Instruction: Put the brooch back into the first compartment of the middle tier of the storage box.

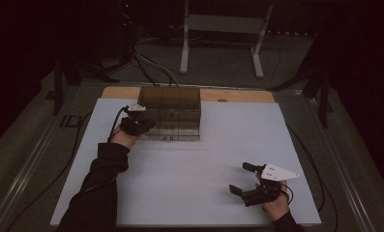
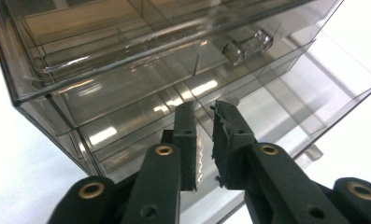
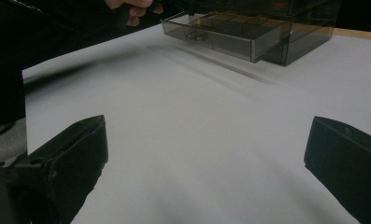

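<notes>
Smoky transparent plastic formed the drawer cabinet, which stood at the far left part of the white surface, its back near a bare strip of wood along the far edge. Its long axis ran across the surface, side to side, and its front faced the person. The bottom drawer was pulled out toward the person, low and flat, with thin dividers inside; a small clear knob showed on a drawer front above.

At the drawer's left end sat the left hand-held gripper, its black jaws nearly together with a narrow gap; one of the drawer's thin clear walls seemed to run between them, though I could not tell whether the pads pressed on it. Near the front right of the surface, well apart from the cabinet, the right hand-held gripper lay low with its jaws wide apart and nothing between them.

Bare white surface lay between that gripper and the cabinet. Beyond the surface stood a pale metal frame and dark cables on the floor.
</notes>
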A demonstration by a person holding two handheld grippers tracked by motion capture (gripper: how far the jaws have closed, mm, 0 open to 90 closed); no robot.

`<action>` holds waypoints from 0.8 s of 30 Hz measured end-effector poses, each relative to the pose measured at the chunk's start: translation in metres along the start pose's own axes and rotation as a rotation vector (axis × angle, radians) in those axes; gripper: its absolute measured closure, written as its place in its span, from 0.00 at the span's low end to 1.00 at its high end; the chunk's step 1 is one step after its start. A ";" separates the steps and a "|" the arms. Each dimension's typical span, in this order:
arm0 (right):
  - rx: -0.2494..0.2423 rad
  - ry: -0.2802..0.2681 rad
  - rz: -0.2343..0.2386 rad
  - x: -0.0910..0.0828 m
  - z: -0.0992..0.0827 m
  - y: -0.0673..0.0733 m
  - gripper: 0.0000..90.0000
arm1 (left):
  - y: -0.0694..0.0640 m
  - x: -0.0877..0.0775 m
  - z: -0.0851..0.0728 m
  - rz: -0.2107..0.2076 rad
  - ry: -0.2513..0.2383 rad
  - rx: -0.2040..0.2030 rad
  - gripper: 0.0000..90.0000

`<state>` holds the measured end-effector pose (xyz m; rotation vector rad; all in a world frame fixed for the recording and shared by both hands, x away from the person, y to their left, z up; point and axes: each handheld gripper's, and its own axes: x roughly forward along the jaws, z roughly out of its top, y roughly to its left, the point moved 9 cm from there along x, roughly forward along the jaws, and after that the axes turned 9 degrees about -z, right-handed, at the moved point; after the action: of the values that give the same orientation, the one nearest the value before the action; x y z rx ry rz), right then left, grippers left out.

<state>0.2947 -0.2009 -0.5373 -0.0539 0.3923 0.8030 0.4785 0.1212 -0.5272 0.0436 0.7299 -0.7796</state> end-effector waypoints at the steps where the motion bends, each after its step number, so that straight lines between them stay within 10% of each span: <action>1: -0.001 -0.001 0.000 0.000 0.000 0.000 0.00 | 0.000 0.000 0.000 0.007 0.006 0.010 0.84; 6: 0.000 0.000 -0.001 0.000 0.000 0.000 0.00 | -0.003 -0.002 0.000 0.032 0.006 0.004 0.54; 24: 0.002 0.001 0.000 0.001 0.000 0.000 0.00 | -0.006 -0.025 0.001 -0.029 -0.036 -0.038 0.02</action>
<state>0.2950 -0.2002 -0.5374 -0.0521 0.3938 0.8027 0.4634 0.1322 -0.5096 -0.0151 0.7122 -0.7922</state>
